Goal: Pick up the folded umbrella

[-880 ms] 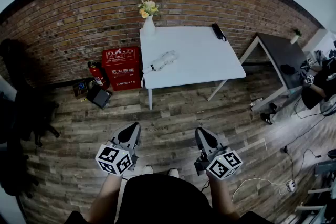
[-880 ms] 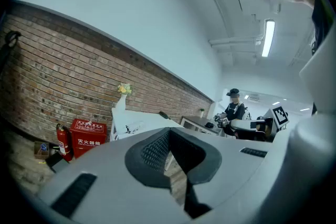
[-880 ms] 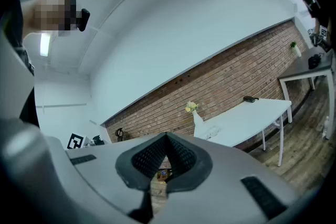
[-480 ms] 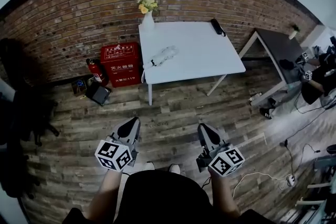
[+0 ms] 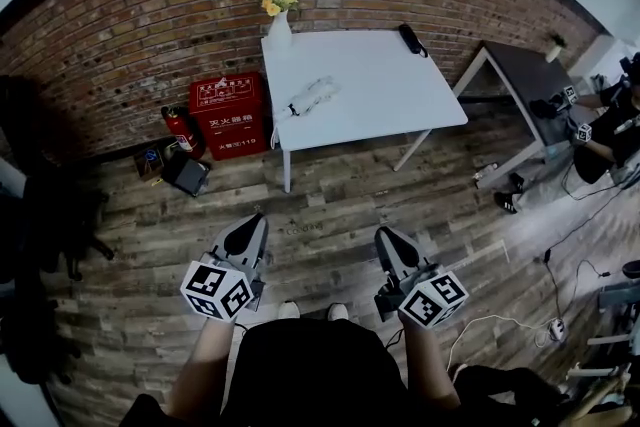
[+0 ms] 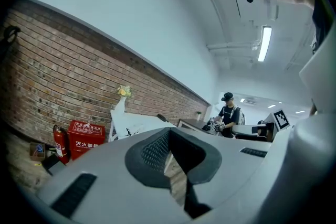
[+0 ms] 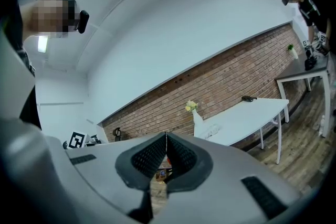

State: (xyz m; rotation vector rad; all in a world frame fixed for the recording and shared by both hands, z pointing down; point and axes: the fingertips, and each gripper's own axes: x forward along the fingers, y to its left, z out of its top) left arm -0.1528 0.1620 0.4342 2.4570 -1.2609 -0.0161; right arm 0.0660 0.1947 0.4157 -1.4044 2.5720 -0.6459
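— Where do we see the folded umbrella?
— At twelve o'clock, lying on the white table.
— Our tongs?
— Left gripper and right gripper: jaws pressed together, holding nothing.

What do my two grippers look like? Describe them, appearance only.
Left gripper and right gripper match: grey tapered bodies, black ribbed pads, and a white cube with black square markers at each rear. The person wears a dark top.
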